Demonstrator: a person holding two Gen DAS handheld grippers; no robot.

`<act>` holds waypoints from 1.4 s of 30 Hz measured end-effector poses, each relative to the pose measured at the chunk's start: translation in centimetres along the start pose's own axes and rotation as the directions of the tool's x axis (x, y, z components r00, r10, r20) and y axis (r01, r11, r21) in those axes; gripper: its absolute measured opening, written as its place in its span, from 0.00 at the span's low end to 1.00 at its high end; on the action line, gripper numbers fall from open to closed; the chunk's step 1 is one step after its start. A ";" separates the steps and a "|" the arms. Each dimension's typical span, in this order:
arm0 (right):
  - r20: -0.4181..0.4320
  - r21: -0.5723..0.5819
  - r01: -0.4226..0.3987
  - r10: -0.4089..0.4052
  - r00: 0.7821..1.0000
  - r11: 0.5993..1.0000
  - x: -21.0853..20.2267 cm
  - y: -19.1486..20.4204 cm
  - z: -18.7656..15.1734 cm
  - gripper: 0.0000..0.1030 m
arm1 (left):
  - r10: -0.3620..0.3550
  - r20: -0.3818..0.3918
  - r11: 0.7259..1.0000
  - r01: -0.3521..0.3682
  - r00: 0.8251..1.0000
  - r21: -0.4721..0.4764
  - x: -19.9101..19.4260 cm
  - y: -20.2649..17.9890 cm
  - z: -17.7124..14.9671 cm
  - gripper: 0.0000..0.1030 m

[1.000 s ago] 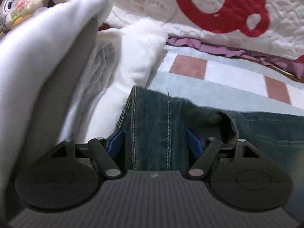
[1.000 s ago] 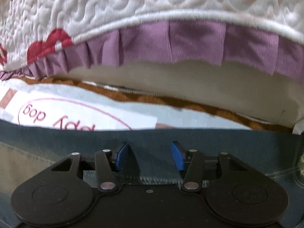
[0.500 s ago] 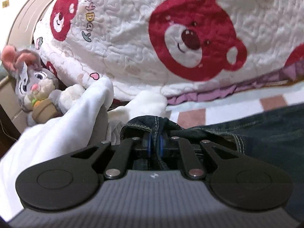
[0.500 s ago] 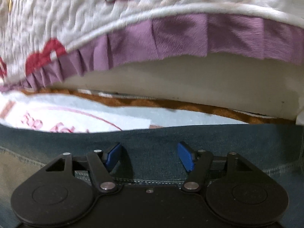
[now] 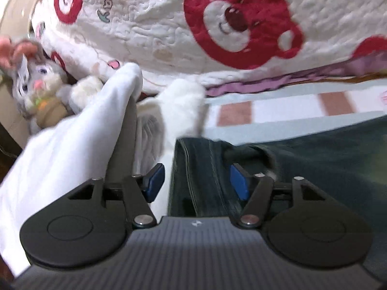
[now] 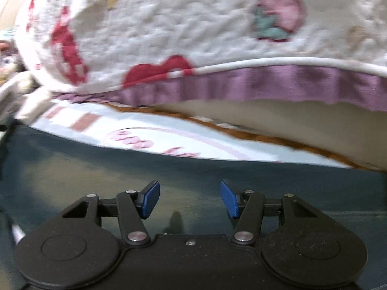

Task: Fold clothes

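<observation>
Dark blue jeans [image 5: 314, 159] lie on a printed bed sheet [image 5: 278, 111]. In the left wrist view a folded denim edge [image 5: 200, 169] with pale stitching lies between the blue pads of my left gripper [image 5: 197, 181], whose jaws stand apart and do not pinch it. In the right wrist view my right gripper [image 6: 189, 197] is open just above a flat stretch of the jeans [image 6: 96, 174], with nothing between its pads.
A white quilt with red bears and a purple frill [image 5: 217, 24] is heaped behind the jeans; it also shows in the right wrist view [image 6: 193, 36]. White garments [image 5: 72, 145] lie at left, beside a grey plush rabbit [image 5: 36, 84].
My left gripper, shut on the denim edge half a second ago, has opened and let it go. My right gripper stayed open and moved back over the jeans, the view swinging left.
</observation>
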State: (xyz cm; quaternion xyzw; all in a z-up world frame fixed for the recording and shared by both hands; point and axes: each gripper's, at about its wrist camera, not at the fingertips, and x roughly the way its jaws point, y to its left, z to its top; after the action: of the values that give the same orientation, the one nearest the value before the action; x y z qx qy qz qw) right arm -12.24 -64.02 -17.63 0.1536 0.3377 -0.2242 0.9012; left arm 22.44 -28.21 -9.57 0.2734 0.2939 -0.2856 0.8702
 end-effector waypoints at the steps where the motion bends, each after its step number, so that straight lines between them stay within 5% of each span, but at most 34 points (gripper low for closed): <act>1: -0.004 -0.013 -0.017 0.017 1.000 1.000 -0.1 0.7 -0.1 0.59 | -0.010 -0.002 1.000 0.010 1.000 -0.021 -1.3 0.5 -0.6 0.74; 4: -0.037 -0.073 -0.027 0.024 0.999 0.997 0.8 4.2 -0.5 0.63 | -0.019 -0.033 0.997 0.017 0.999 -0.070 -3.8 1.5 -3.1 0.85; 14: -0.184 -0.190 -0.032 -0.004 0.983 0.981 0.5 10.9 -3.2 0.66 | 0.127 -0.194 0.983 -0.149 0.973 -0.102 -8.0 3.7 -12.9 0.85; 17: -0.129 -0.116 0.030 -0.045 0.991 0.993 -1.9 12.1 -3.2 0.66 | 0.071 -0.204 0.969 -0.116 0.976 -0.218 -8.4 5.5 -14.5 0.85; 21: -0.079 -0.154 -0.139 0.128 0.989 0.978 -5.2 16.7 -2.4 0.64 | -0.030 -0.201 0.920 -0.051 0.979 -0.387 -8.7 8.0 -16.5 0.85; 24: -0.141 -0.306 -0.344 0.316 0.938 0.888 -7.3 22.5 -2.9 0.39 | -0.104 -0.186 0.862 -0.005 0.977 -0.507 -9.0 9.9 -18.0 0.84; 25: -0.183 -0.351 -0.385 0.341 0.922 0.853 -7.7 24.7 -3.3 0.08 | -0.128 -0.179 0.839 0.010 0.975 -0.545 -9.1 10.5 -18.5 0.83; 26: -0.229 -0.394 -0.419 0.354 0.907 0.818 -8.0 26.9 -3.7 0.03 | -0.152 -0.171 0.813 0.025 0.973 -0.581 -9.2 11.1 -19.0 0.83; 30: -0.359 -0.469 -0.583 0.460 0.812 0.663 -9.3 33.0 -5.8 0.09 | -0.243 -0.128 0.694 0.080 0.962 -0.716 -9.6 13.6 -21.0 0.74; 31: -0.385 -0.471 -0.622 0.488 0.783 0.626 -9.6 33.9 -6.2 0.14 | -0.252 -0.123 0.681 0.085 0.960 -0.727 -9.6 13.7 -21.2 0.74; 32: -0.410 -0.480 -0.652 0.508 0.758 0.587 -9.8 34.8 -6.7 0.31 | -0.256 -0.122 0.678 0.088 0.959 -0.730 -9.5 13.6 -21.3 0.74; 34: -0.450 -0.522 -0.678 0.508 0.735 0.518 -9.8 36.0 -7.9 0.49 | -0.257 -0.121 0.677 0.089 0.959 -0.731 -9.4 13.4 -21.3 0.68; 37: -0.485 -0.595 -0.654 0.441 0.755 0.467 -9.8 37.0 -10.1 0.50 | -0.284 -0.112 0.686 0.120 0.952 -0.718 -9.1 13.0 -21.0 0.46; 42: -0.474 -0.666 -0.603 0.376 0.796 0.439 -10.1 36.4 -12.6 0.57 | -0.269 -0.110 0.759 0.141 0.957 -0.635 -9.4 11.3 -19.9 0.46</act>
State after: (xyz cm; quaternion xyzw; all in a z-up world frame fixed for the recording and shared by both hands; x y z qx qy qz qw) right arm -7.35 -24.58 -15.39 -0.1421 0.4530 0.2444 0.8455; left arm 16.57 -4.44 -13.29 -0.0357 0.4830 -0.2386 0.8417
